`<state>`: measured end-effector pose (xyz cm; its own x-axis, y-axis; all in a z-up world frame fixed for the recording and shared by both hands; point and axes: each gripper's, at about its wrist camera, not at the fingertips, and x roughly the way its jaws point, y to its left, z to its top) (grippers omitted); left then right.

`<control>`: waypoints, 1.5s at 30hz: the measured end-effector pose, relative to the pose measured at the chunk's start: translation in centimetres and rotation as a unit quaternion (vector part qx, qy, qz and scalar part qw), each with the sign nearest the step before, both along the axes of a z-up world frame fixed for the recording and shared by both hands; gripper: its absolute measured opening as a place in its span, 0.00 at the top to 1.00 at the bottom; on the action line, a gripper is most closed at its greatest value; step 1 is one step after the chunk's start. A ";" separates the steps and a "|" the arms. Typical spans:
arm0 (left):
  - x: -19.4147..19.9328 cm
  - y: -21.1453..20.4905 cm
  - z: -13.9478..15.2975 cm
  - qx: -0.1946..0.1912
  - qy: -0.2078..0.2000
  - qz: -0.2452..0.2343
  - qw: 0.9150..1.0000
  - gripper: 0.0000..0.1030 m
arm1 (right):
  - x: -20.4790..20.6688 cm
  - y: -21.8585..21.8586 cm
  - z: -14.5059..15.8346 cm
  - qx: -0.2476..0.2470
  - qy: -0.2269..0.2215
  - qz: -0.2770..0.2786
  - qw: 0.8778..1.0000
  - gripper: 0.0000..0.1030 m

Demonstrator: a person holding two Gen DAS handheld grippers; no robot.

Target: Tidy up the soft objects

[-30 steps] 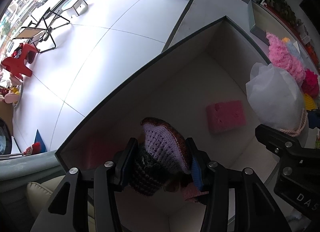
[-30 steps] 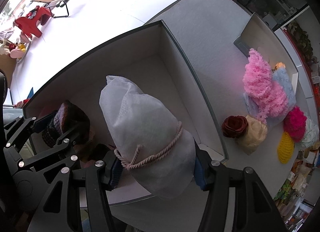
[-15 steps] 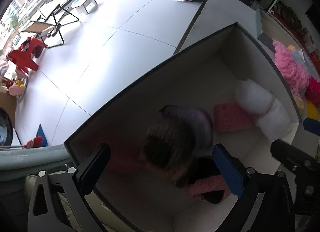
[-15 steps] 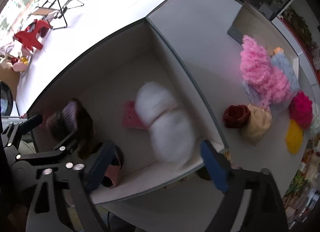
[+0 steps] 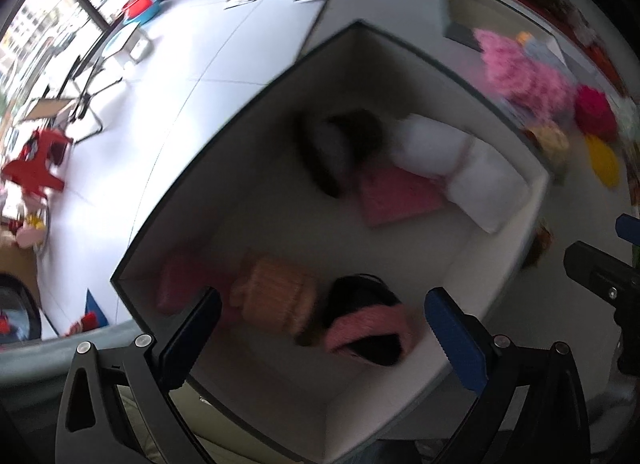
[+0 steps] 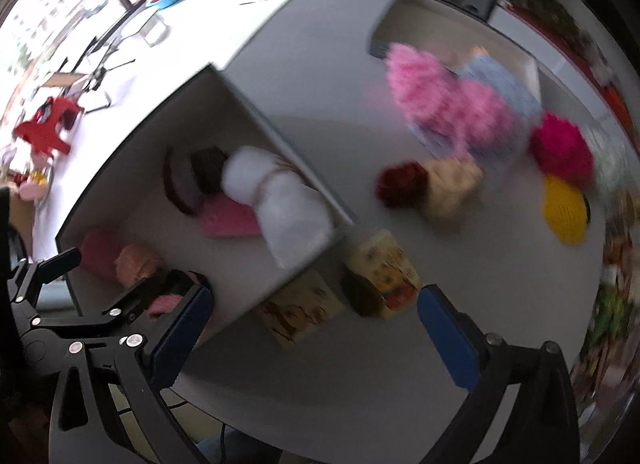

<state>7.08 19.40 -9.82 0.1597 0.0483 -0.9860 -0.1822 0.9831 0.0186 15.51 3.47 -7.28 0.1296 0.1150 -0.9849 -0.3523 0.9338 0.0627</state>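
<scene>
Left gripper [image 5: 322,328] and right gripper [image 6: 312,328]: jaws spread wide, nothing between them. Both hang over the near end of the white box [image 5: 400,50]. Inside it lie the white drawstring pouch [image 6: 280,200], a pink sponge [image 5: 394,194] and a dark knitted piece [image 5: 340,144] (blurred, detail unclear). Step in hand, by my judgement: release completed. Beyond, on the table [image 6: 320,96], a pink fluffy item [image 6: 444,100] and yellow knit [image 6: 564,210] await. Next move calls for travelling right and descending over one.
</scene>
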 end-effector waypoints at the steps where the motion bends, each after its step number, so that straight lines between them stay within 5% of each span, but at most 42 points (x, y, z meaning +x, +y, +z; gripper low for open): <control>1: 0.0 -0.5 0.2 0.000 0.000 -0.008 1.000 0.01 | -0.2 -0.9 -0.1 0.001 0.003 -0.010 1.000 0.00; 15: -0.7 -12.0 1.5 0.005 0.017 -0.162 0.987 0.01 | -4.2 -13.1 -2.3 -0.051 0.044 -0.100 0.993 0.00; 32: -1.7 -19.2 -0.2 0.025 0.059 -0.231 0.971 0.01 | -7.3 -19.3 -4.3 -0.112 0.047 -0.102 0.987 0.00; 45: -1.1 -23.1 -0.8 0.039 0.069 -0.281 0.956 0.01 | -8.1 -23.9 -4.6 -0.194 0.034 -0.146 0.969 0.00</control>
<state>6.02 -3.65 -10.66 0.0509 0.0671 -0.9964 0.3837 0.9199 0.0815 7.36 -20.38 -11.84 0.0332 -0.2983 -0.9539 -0.0767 0.9508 -0.3001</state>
